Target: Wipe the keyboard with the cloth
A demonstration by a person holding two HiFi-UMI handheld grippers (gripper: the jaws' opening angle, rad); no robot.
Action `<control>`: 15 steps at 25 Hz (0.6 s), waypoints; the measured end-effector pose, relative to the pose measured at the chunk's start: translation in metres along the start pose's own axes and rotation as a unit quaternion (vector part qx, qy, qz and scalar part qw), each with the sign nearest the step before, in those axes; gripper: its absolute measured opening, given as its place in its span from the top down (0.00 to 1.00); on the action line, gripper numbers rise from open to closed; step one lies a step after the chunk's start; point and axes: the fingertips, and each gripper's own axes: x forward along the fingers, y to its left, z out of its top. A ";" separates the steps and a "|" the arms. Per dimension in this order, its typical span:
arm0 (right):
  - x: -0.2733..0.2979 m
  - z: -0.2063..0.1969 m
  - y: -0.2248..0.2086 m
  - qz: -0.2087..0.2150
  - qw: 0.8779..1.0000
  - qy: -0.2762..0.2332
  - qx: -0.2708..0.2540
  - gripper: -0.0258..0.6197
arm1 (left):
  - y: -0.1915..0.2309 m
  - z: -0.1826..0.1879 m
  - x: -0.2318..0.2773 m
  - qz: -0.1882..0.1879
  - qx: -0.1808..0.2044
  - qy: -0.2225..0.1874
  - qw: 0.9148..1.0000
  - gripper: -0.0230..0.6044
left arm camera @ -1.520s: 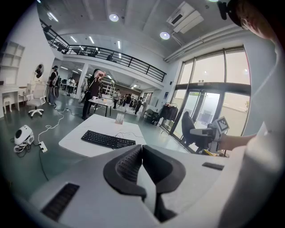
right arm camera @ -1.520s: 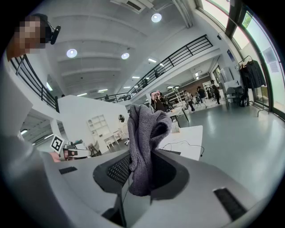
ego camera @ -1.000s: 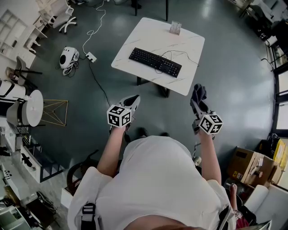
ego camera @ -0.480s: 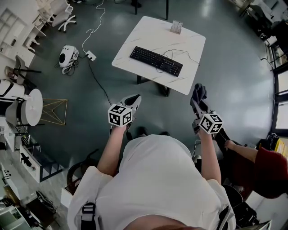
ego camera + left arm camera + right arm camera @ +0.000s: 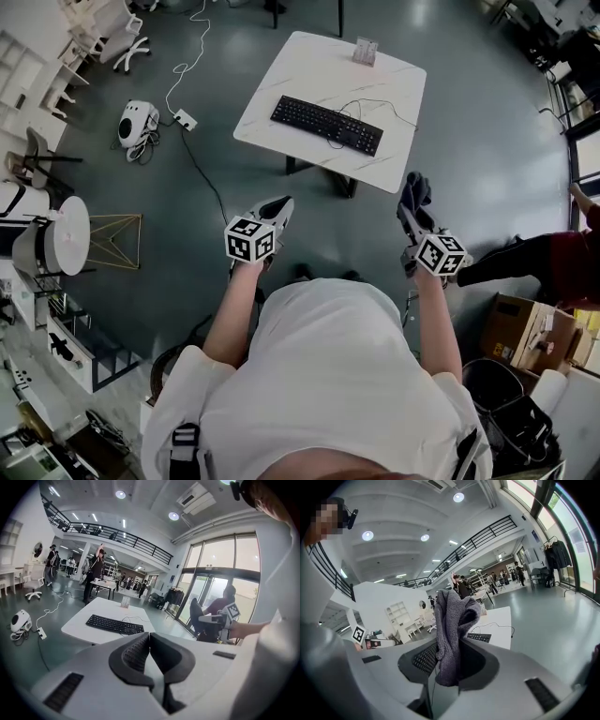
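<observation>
A black keyboard [image 5: 326, 125] lies on a white table [image 5: 281, 89] ahead of me, its cable trailing over the top. The same keyboard [image 5: 114, 624] shows in the left gripper view, and an end of the keyboard [image 5: 482, 638] peeks past the cloth in the right gripper view. My right gripper [image 5: 410, 208] is shut on a grey cloth [image 5: 452, 632], which stands bunched up between the jaws; the cloth [image 5: 413, 194] hangs short of the table's near edge. My left gripper [image 5: 276, 212] is shut with nothing in it and is held at about the same distance from the table.
A small card stand [image 5: 365, 52] sits at the table's far edge. On the floor left of the table lie a white device [image 5: 138, 121] and a power strip [image 5: 185, 119] with cables. A person in red [image 5: 553, 262] is at the right, near cardboard boxes [image 5: 527, 330].
Both grippers have stayed where they were. The person in red at the right has moved from low right up towards the right edge.
</observation>
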 end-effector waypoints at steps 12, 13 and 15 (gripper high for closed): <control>0.013 -0.022 0.031 -0.016 1.000 0.001 0.011 0.77 | 0.020 -0.004 -0.013 -0.027 0.014 0.008 1.000 0.95; 0.014 -0.023 0.033 -0.015 1.000 0.003 0.009 0.77 | 0.022 -0.005 -0.014 -0.027 0.013 0.009 1.000 0.95; 0.015 -0.026 0.035 -0.015 1.000 0.010 0.008 0.77 | 0.024 -0.007 -0.015 -0.026 0.011 0.010 1.000 0.95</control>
